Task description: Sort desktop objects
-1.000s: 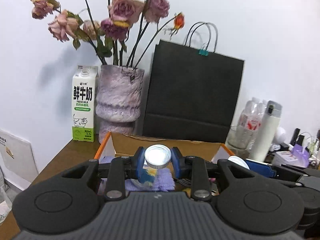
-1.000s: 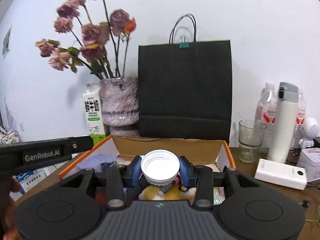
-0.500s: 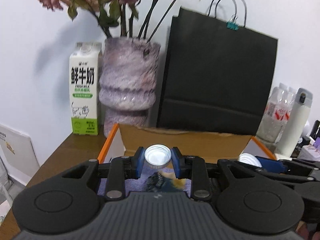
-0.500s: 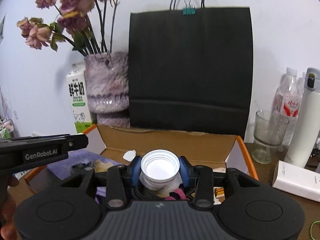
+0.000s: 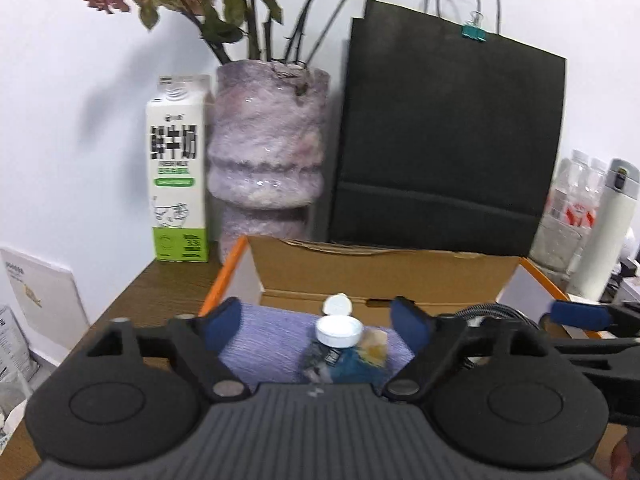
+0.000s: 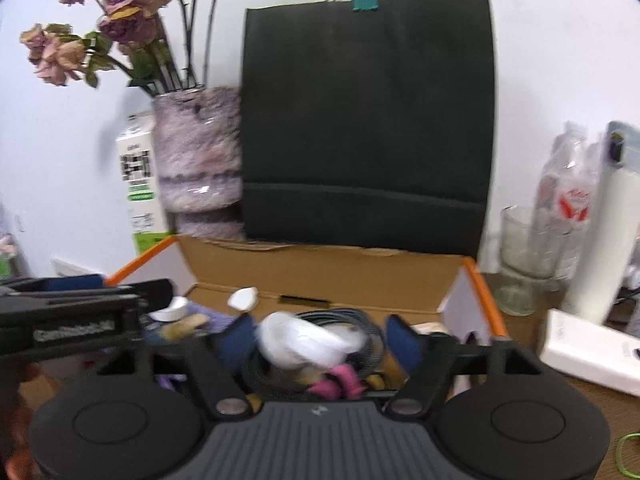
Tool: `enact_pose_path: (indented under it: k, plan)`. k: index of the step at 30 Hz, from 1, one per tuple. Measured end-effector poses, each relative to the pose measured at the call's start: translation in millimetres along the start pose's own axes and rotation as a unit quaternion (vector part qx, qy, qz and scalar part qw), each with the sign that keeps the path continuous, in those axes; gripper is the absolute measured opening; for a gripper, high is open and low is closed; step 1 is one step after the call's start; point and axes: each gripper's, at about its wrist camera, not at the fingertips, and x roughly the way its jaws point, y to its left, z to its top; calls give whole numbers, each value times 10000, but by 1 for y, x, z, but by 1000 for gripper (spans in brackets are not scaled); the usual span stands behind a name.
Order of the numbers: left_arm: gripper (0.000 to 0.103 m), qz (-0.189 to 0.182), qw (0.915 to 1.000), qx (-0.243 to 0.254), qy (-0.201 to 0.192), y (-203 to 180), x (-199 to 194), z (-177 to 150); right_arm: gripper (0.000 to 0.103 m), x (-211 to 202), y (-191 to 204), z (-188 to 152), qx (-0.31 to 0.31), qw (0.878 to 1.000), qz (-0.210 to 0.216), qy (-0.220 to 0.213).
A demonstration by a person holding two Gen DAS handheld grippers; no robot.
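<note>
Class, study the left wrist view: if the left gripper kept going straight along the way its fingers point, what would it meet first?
Most likely the small white-capped bottle lying in the cardboard box. It sits between the open fingers of the left gripper, whose jaws have just been opening. Depth is hard to judge.

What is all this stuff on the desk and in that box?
cardboard box: one, brown with orange edges, centre of desk.
small bottle: one, white cap, blue label, in box on purple cloth.
white container: one, in box on coiled cable.
paper bag: one, black, behind box.
vase: one, mottled purple, dried roses, left of bag.
milk carton: one, white and green, left of vase.
drinking glass: one, clear, right of box.
thermos: one, white, far right.
left tool: black, blue pads, open, just released.
right tool: same, open, just released.
</note>
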Motion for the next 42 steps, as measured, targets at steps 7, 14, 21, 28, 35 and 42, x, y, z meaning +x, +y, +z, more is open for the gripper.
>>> enact_pose_path:
  k: [7, 14, 21, 28, 35, 42]
  plan:
    - [103, -72, 9988, -478, -68, 13, -3, 6, 103, -4, -14, 3, 369, 9992, -163, -80]
    - [103, -41, 9995, -280, -137, 6, -7, 6, 103, -7, -13, 4, 336, 9992, -191, -106]
    - [103, 19, 9995, -231, -223, 3, -25, 4, 103, -25, -10, 1, 286, 9991, -279, -154]
    - [103, 36, 9988, -220, -435, 0, -71, -9, 103, -72, -4, -11, 246, 9989, -273, -292]
    - [103, 109, 9987, -225, -440, 3, -119, -40, 103, -120, 8, -42, 197, 9994, -214, -183]
    - [103, 38, 9994, -159, -308, 5, -164, -77, 103, -169, 23, -80, 137, 9996, -181, -187]
